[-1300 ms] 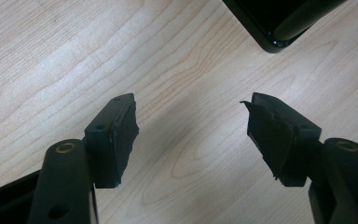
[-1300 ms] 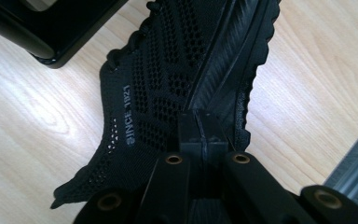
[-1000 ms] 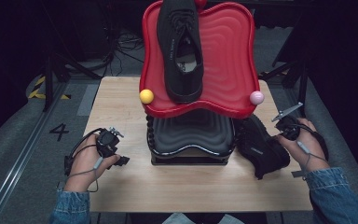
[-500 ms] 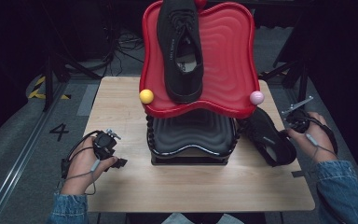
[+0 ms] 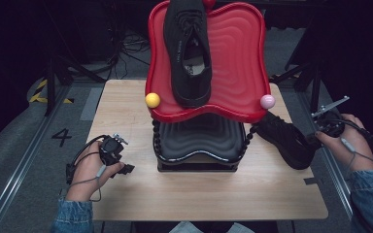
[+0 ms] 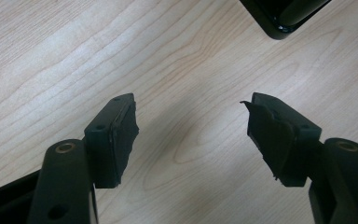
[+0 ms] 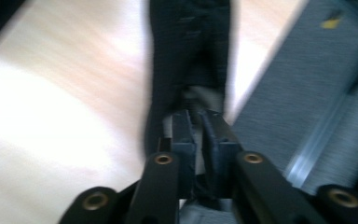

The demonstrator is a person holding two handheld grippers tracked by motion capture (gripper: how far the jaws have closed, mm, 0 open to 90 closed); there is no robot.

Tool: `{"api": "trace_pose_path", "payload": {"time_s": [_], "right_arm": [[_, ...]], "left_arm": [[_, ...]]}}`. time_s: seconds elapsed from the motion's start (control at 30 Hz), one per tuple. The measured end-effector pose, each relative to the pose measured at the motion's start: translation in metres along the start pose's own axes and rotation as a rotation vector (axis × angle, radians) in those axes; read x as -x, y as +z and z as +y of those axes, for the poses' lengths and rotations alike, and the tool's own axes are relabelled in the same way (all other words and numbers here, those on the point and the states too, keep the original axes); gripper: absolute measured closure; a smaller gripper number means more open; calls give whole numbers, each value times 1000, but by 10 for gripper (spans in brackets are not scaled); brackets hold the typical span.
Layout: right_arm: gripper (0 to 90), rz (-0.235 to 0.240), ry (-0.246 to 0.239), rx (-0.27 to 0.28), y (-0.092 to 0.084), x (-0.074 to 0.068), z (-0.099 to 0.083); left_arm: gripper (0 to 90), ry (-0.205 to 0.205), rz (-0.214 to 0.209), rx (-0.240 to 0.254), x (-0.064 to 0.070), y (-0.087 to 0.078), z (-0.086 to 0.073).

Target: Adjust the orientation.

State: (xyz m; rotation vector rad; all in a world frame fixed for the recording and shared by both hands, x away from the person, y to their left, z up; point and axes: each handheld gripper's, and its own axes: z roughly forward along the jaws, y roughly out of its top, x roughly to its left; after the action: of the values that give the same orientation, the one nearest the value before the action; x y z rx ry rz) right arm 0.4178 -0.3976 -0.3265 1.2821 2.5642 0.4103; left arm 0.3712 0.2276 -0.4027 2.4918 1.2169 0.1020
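Observation:
A black shoe (image 5: 189,53) lies on the tilted red tray (image 5: 238,58) that tops a stand. A second black shoe (image 5: 284,138) (image 7: 191,51) lies at the table's right edge, toe toward the stand. My right gripper (image 5: 314,141) (image 7: 198,126) is at its heel, shut on the heel rim. Its jaws have just been opening a little, and the rim is still between the pads. My left gripper (image 5: 126,167) (image 6: 191,130) hovers open over bare wood left of the stand, with nothing between its fingers.
Under the red tray sits a black ribbed tray (image 5: 199,136) on the stand's base, whose corner (image 6: 284,18) shows ahead of my left gripper. A yellow ball (image 5: 152,100) and a pink ball (image 5: 267,101) cap the red tray's front corners. The wooden table (image 5: 199,194) ends just right of the second shoe.
My right hand has pulled the second shoe rightward and away from the stand, to the table's right edge. The left hand has kept still.

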Motion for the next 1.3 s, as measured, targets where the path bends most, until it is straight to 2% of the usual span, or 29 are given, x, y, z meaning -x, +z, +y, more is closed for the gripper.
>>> {"api": "trace_pose_path", "payload": {"time_s": [0.1, 0.2, 0.37, 0.4, 0.43, 0.5, 0.6, 0.73, 0.83, 0.87, 0.97, 1.1, 1.17, 1.2, 1.3], "right_arm": [[745, 23, -25, -28, 5, -4, -1], [737, 6, -40, -68, 11, -1, -2], [863, 14, -44, -138, 24, 1, -4], [873, 12, -42, -143, 25, 1, -4], [878, 8, -46, -141, 25, 0, -3], [881, 7, -60, -150, 23, -7, -1], [882, 70, -83, -120, 21, -20, 3], [881, 117, -162, -112, 16, -58, 9], [880, 188, -193, -122, 14, -82, 7], [880, 199, -200, -126, 13, -88, 6], [869, 201, -197, -131, 11, -97, 1], [756, 220, -140, -121, 16, -93, -5], [710, 230, -139, -124, 22, -93, -7], [702, 234, -141, -135, 25, -93, -7], [685, 251, -154, -162, 38, -96, -9]], "left_arm": [[338, 3, -2, 4, 0, 0, 1], [337, 0, -3, 2, -1, 1, 1], [336, -5, -9, -1, -2, 2, 0], [336, -2, 4, -2, -2, 2, 0], [336, -6, -11, -2, -2, 3, 0], [336, -5, -10, -4, -1, 3, 0], [335, -3, -10, -6, -1, 4, 0], [335, 0, -7, -9, -2, 4, 0], [335, -4, -13, -6, -2, 4, 0], [334, -6, -13, -6, -2, 4, -1], [334, -9, -14, -5, -3, 5, -1], [333, -6, -8, -6, -4, 5, -2], [332, 0, -3, -10, -3, 5, -2], [331, -13, -18, -11, -2, 6, -2], [330, -12, -14, -11, -2, 6, -2]]}}
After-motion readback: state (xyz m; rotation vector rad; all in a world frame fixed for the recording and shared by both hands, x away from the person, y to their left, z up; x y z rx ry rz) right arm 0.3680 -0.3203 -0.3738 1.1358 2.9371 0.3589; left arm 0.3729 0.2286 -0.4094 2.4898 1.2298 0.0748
